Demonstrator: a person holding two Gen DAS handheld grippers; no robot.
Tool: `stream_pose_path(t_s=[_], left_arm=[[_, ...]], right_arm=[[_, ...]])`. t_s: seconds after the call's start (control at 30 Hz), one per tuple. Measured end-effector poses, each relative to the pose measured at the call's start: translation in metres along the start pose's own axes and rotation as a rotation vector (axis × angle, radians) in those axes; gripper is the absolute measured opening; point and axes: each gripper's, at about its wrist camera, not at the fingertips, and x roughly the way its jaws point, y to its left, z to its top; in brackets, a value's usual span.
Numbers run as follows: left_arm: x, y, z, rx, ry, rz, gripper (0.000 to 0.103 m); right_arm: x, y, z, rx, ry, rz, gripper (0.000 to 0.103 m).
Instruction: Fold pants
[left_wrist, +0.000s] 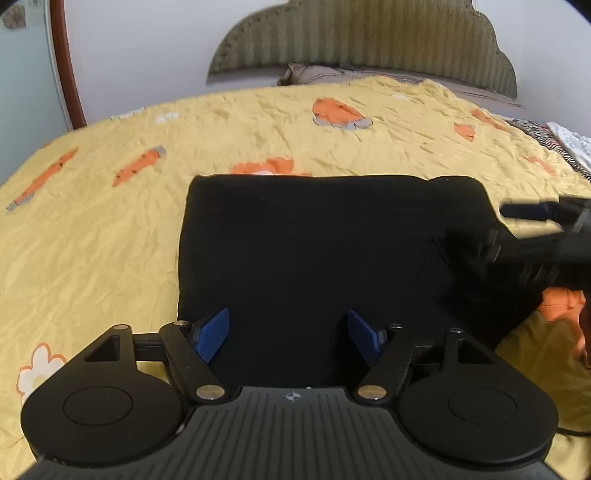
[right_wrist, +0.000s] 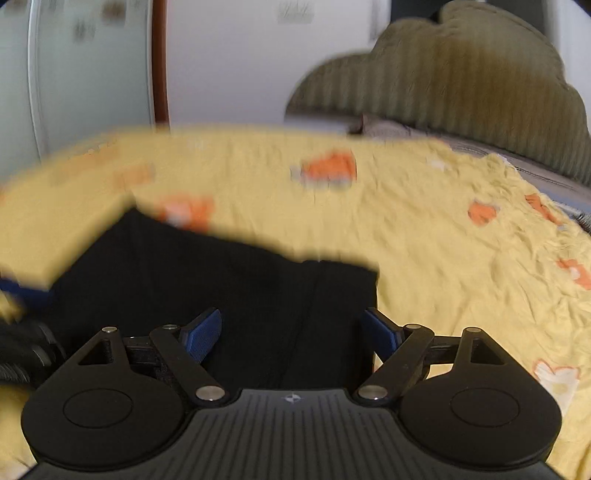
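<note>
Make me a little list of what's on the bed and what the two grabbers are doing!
pants: black pants, folded into a flat block
bed cover: yellow quilt with orange carrots and flowers
left gripper: jaws open, above the pants' near edge
right gripper: jaws open, over the pants, picture blurred
behind: green headboard, pillow

Both wrist views look forward, low and close over the bed (left_wrist: 110, 229), sharing the black pants (left_wrist: 314, 251) and headboard (right_wrist: 461, 92).

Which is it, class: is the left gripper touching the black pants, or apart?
Cannot tell. In the left wrist view the left gripper is open over the black pants; neither contact nor gap shows.
</note>
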Motion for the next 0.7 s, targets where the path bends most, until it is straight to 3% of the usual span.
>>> stream_pose_path(t_s=[0.13, 0.23, 0.33, 0.4, 0.57, 0.7], left_arm=[[-0.005, -0.001, -0.001, 0.002, -0.004, 0.018, 0.079], [-0.008, 0.004, -0.001, -0.042, 0.009, 0.007, 0.078], [-0.015, 0.006, -0.003, -0.069, 0.006, 0.009, 0.078], [-0.021, 0.005, -0.006, -0.075, 0.007, 0.016, 0.078], [-0.041, 0.006, -0.014, -0.086, -0.005, 0.040, 0.078], [-0.053, 0.008, -0.018, -0.110, -0.006, 0.038, 0.078]], right_arm=[[-0.029, 0.004, -0.005, 0.124, -0.070, -0.103, 0.087], [-0.055, 0.022, -0.017, 0.086, -0.133, -0.040, 0.088], [-0.055, 0.034, -0.029, 0.063, -0.074, 0.024, 0.088], [-0.048, 0.038, -0.034, 0.037, -0.016, 0.003, 0.091], [-0.087, 0.053, -0.029, 0.097, -0.075, -0.097, 0.100], [-0.112, 0.060, -0.028, 0.143, -0.088, -0.069, 0.101]])
